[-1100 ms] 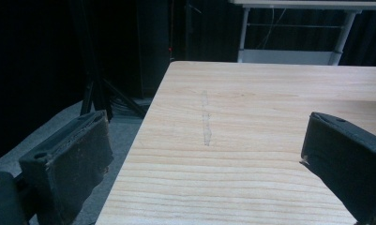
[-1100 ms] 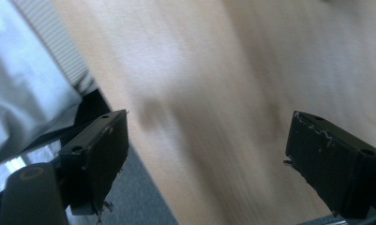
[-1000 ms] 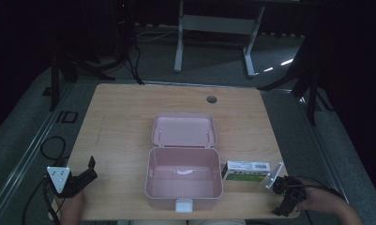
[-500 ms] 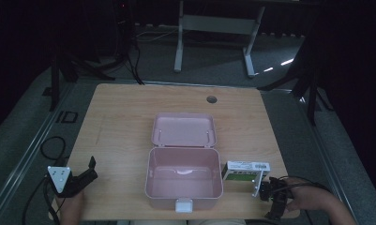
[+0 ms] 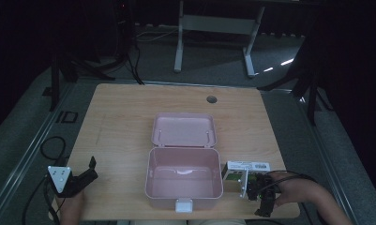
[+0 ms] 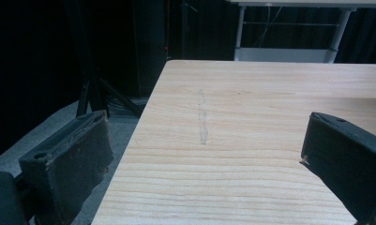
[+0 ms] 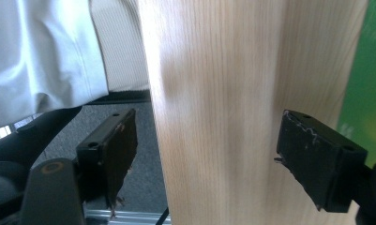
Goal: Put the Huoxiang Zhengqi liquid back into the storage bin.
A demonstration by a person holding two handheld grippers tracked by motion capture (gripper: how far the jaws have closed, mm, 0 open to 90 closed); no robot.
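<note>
An open pink lunch box (image 5: 183,180) stands at the table's front middle, its lid (image 5: 184,129) laid back flat behind it. A green and white carton (image 5: 245,169) lies just right of the box. My right gripper (image 5: 256,188) is right in front of the carton, turned sideways, held by a hand. In the right gripper view it (image 7: 209,140) is open over bare wood, with the carton's green face (image 7: 369,70) at the right edge. My left gripper (image 5: 92,169) rests open at the front left corner, with only table between the jaws (image 6: 204,140).
The wooden table (image 5: 124,122) has a round cable hole (image 5: 211,99) at the back. A person's white clothing (image 7: 40,51) shows past the front edge (image 7: 150,93). Cables (image 5: 49,145) lie on the floor at left. A desk frame (image 5: 218,28) stands behind.
My right gripper has moved left from the front right corner up to the carton and has turned sideways. The left gripper has stayed put.
</note>
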